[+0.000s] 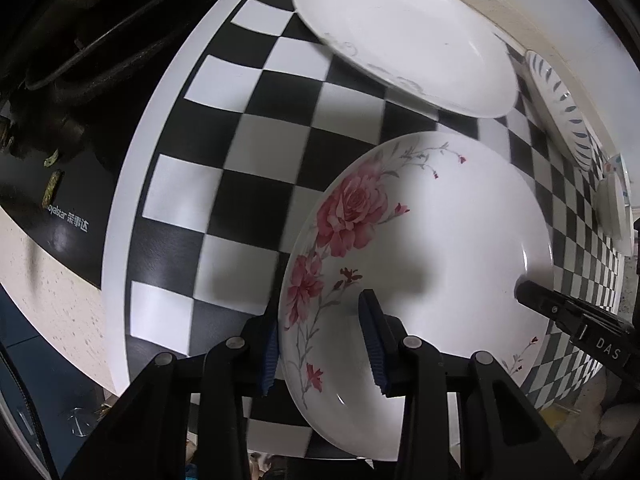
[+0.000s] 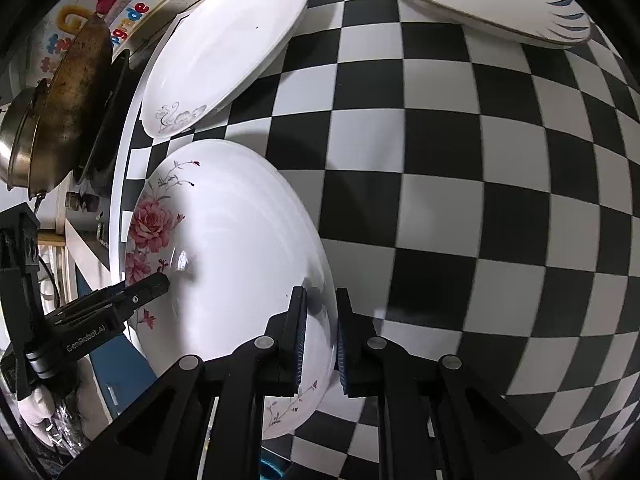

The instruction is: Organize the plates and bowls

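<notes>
Two grippers pinching one rose-patterned plate (image 1: 440, 240) on a checkered mat (image 1: 248, 148), left gripper (image 1: 320, 344) clamped on its left rim, right gripper (image 2: 320, 340) clamped opposite, two more plates: grey-scroll plate (image 1: 404, 28), blue-leaf plate (image 1: 560, 108) beyond.

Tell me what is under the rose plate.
The rose plate lies on the checkered mat, whose black and white squares show all around its rim. Whatever lies directly beneath the plate is covered. One finger of the right gripper reaches below its edge.
</notes>
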Demonstrator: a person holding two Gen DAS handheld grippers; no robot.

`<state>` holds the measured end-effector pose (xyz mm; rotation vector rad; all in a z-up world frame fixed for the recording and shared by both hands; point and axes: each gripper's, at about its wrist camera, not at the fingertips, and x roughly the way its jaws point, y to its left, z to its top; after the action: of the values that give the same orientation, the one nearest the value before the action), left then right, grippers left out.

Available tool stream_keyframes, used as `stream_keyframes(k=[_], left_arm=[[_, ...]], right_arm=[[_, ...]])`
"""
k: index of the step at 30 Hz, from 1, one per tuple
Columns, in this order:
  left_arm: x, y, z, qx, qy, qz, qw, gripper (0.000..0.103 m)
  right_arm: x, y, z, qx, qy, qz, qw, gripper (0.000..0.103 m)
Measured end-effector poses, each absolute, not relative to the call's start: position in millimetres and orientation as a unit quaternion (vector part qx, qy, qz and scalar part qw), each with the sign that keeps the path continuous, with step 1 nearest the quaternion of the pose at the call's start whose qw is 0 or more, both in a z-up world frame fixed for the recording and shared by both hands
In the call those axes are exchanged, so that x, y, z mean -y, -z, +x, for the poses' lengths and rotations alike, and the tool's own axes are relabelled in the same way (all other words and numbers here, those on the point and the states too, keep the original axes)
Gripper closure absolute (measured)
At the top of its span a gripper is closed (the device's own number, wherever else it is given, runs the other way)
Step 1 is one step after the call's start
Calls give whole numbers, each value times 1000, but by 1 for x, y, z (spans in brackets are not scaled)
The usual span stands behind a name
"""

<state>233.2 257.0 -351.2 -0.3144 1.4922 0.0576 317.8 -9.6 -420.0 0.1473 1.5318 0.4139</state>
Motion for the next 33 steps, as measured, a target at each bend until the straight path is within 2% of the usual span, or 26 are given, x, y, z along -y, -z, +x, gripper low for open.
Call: stream_keyframes(k=[10,17,23,33], left_arm=[[-213,308,214,-655,-3,-126,745,69],[-161,289,229,-653,14,-105,750,69],[-102,299,257,-659,31,-83,746,69],[-47,318,275,-673,45,-63,735,69]], right_arm=[[47,381,312,-658,-183,62,728,88],[113,361,310,-639,-171,80,745,88],[174,361,309,-636,-157,100,749,88],[237,379,314,-644,-134,116,744,88]])
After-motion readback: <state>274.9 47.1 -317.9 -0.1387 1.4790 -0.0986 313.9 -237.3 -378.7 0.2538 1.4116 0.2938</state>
